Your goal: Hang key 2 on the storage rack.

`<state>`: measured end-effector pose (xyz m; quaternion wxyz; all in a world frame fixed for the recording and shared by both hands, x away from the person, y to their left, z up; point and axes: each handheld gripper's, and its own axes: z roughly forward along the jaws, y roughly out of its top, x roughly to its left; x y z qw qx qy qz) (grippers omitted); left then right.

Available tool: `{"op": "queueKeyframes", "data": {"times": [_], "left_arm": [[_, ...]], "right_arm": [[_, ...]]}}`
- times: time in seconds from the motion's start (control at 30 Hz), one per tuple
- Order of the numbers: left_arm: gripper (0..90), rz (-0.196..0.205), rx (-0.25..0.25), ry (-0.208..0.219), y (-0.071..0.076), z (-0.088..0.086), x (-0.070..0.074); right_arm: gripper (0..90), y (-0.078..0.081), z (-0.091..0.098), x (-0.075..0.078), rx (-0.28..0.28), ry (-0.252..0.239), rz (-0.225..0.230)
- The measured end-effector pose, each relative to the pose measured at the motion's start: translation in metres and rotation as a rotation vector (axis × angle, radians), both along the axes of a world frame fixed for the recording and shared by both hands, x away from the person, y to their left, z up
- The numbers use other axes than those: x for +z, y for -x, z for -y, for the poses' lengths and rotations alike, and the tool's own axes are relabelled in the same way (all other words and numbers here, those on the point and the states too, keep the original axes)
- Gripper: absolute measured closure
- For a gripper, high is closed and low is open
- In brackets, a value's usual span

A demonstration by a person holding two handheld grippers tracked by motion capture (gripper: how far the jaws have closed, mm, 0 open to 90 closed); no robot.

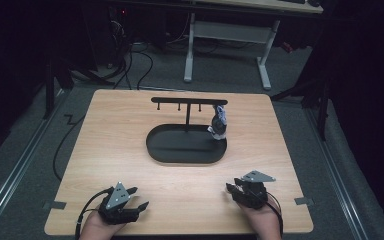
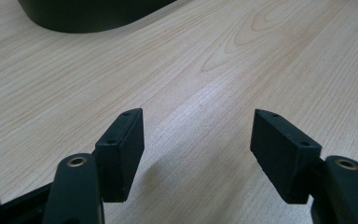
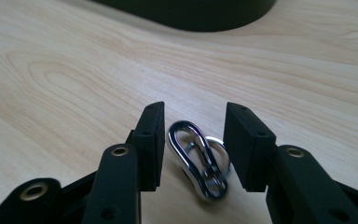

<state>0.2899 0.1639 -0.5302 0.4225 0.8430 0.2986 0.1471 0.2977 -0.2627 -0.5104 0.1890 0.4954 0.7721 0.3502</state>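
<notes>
Pale wood worktop (image 1: 130,150) set in dark room, grey floor around. Black oval stand (image 1: 186,145) placed mid-worktop. Silver carabiner (image 3: 197,158) seen lying on worktop between jaws of right tool (image 3: 193,140), gaps both sides, nothing gripped. Left tool (image 2: 198,140) held wide open, empty.

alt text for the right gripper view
A silver carabiner with a key ring lies on a light wooden table between the right gripper's two black jaws, which stand a little apart from it on either side. The curved edge of a black tray crosses the top.
</notes>
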Motion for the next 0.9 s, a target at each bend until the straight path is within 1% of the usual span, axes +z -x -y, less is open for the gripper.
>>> {"op": "queueKeyframes", "data": {"times": [0.03,0.07,0.13,0.17,0.27,0.33,0.37,0.43,0.53,0.67,0.7,0.77,0.8,0.83,0.9], "left_arm": [[35.5,-0.002,0.003,0.003,0.0,-0.001,0.0],[35.5,-0.001,0.004,0.004,0.0,-0.001,0.0],[35.5,-0.003,0.005,0.005,-0.001,-0.001,0.0],[35.5,-0.006,0.003,0.004,-0.001,-0.001,0.0],[35.5,-0.003,-0.002,0.002,-0.001,0.001,0.0],[35.5,-0.002,-0.004,0.001,-0.001,0.001,0.0],[35.5,-0.002,-0.005,0.001,0.0,0.002,0.0],[35.5,0.003,-0.005,0.001,0.001,0.002,0.001],[35.5,-0.002,-0.003,0.0,0.0,0.001,0.0],[35.5,-0.003,-0.001,-0.003,0.0,0.001,0.0],[35.5,-0.001,-0.003,-0.007,0.001,0.001,0.0],[35.5,0.001,-0.003,-0.01,0.002,0.001,0.0],[35.5,0.001,-0.003,-0.01,0.002,0.001,0.0],[35.5,-0.001,-0.001,-0.008,0.002,0.0,0.0],[35.5,-0.003,0.004,-0.003,0.001,-0.001,-0.001]], "right_arm": [[66.9,0.007,0.004,0.004,-0.011,-0.017,0.004],[72.3,0.011,0.007,0.006,-0.015,-0.015,0.001],[83.2,0.021,0.009,0.006,-0.008,0.007,-0.019],[86.1,0.025,0.009,0.005,-0.006,0.014,-0.036],[87.7,0.031,0.007,0.001,0.007,0.016,-0.063],[87.7,0.03,0.006,0.0,0.013,0.022,-0.065],[87.5,0.027,0.003,-0.004,0.014,0.053,-0.082],[87.0,0.023,0.003,-0.006,-0.007,0.069,-0.083],[86.1,0.015,0.008,-0.007,-0.035,0.084,-0.07],[85.5,-0.01,0.013,-0.008,-0.056,0.091,-0.068],[85.4,-0.014,0.013,-0.008,-0.057,0.088,-0.07],[85.4,-0.025,0.011,-0.009,-0.047,0.093,-0.061],[85.4,-0.025,0.011,-0.009,-0.047,0.093,-0.061],[85.2,-0.033,0.008,-0.009,-0.037,0.105,-0.061],[84.4,-0.036,0.007,-0.008,-0.041,0.116,-0.061]]}}
